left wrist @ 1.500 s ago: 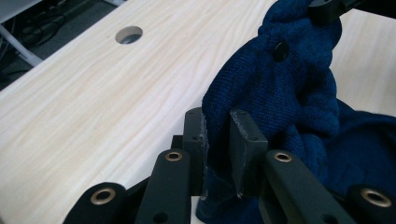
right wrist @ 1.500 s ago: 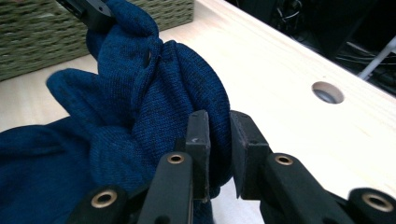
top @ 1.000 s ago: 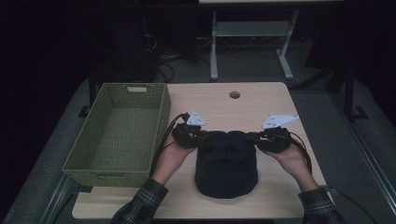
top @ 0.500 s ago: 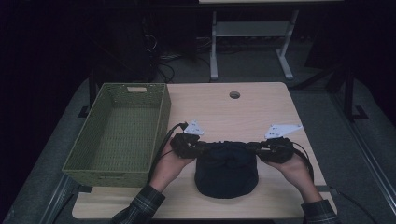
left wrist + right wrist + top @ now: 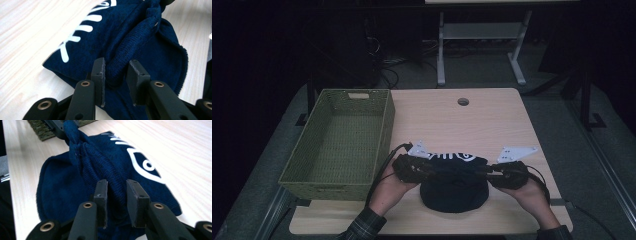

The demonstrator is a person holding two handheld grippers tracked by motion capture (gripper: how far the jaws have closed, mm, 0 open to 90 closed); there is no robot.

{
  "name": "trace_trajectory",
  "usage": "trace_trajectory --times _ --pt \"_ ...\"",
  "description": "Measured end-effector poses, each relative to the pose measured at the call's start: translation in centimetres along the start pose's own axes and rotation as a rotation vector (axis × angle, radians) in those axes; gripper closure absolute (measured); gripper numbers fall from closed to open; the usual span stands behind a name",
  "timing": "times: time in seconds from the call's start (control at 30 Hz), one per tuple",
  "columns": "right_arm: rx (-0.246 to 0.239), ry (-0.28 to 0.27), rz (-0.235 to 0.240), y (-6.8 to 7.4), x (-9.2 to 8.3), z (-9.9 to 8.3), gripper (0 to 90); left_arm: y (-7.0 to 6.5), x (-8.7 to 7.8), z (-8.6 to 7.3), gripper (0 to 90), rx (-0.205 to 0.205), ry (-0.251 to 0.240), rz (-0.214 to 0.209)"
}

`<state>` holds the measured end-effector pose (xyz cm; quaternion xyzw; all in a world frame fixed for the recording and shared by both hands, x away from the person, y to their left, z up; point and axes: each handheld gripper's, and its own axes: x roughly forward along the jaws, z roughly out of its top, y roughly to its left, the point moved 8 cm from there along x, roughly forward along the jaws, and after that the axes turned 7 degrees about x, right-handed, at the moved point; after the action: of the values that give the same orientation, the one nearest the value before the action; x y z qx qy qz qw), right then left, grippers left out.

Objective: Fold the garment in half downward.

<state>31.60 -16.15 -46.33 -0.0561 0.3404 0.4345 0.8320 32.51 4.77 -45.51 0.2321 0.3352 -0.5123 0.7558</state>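
Folding: navy garment (image 5: 454, 187) lay beside basket (image 5: 339, 145).
Left gripper (image 5: 116, 75): jaws just easing apart, fold between.
Right gripper (image 5: 117, 195): likewise loosening.
Advice: release both together.

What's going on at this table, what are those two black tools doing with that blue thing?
A person holds a gripper in each hand. The left gripper and the right gripper each have a fold of a navy garment between their jaws, which have just been opening. The garment lies on the table, beside a green basket.
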Motion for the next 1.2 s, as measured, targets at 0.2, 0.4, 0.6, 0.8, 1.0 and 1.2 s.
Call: trace_trajectory --times 0.2,0.4,0.6,0.8,1.0,1.2 --pt "0.003 0.012 0.029 1.0 0.1 -1.5 69.9 -1.1 0.4 -1.0 69.3 -0.008 0.024 -0.025" --pt "0.013 0.042 0.054 1.9 0.7 -3.2 69.9 -2.1 1.1 -2.3 70.9 0.0 0.07 -0.052" --pt "0.014 0.062 0.074 2.6 1.2 -4.4 70.0 -2.8 1.8 -3.1 71.3 -0.001 0.101 -0.061" --pt "0.01 0.068 0.091 3.4 1.4 -5.0 64.5 -3.2 1.9 -3.5 70.5 0.012 0.115 -0.061" --pt "-0.001 0.028 0.08 3.4 0.0 -4.2 60.3 -3.2 0.5 -2.7 67.5 0.003 0.076 -0.063" --pt "0.006 -0.014 0.054 2.5 -1.6 -3.2 60.0 -2.6 -1.5 -1.6 64.7 -0.014 0.016 -0.052"
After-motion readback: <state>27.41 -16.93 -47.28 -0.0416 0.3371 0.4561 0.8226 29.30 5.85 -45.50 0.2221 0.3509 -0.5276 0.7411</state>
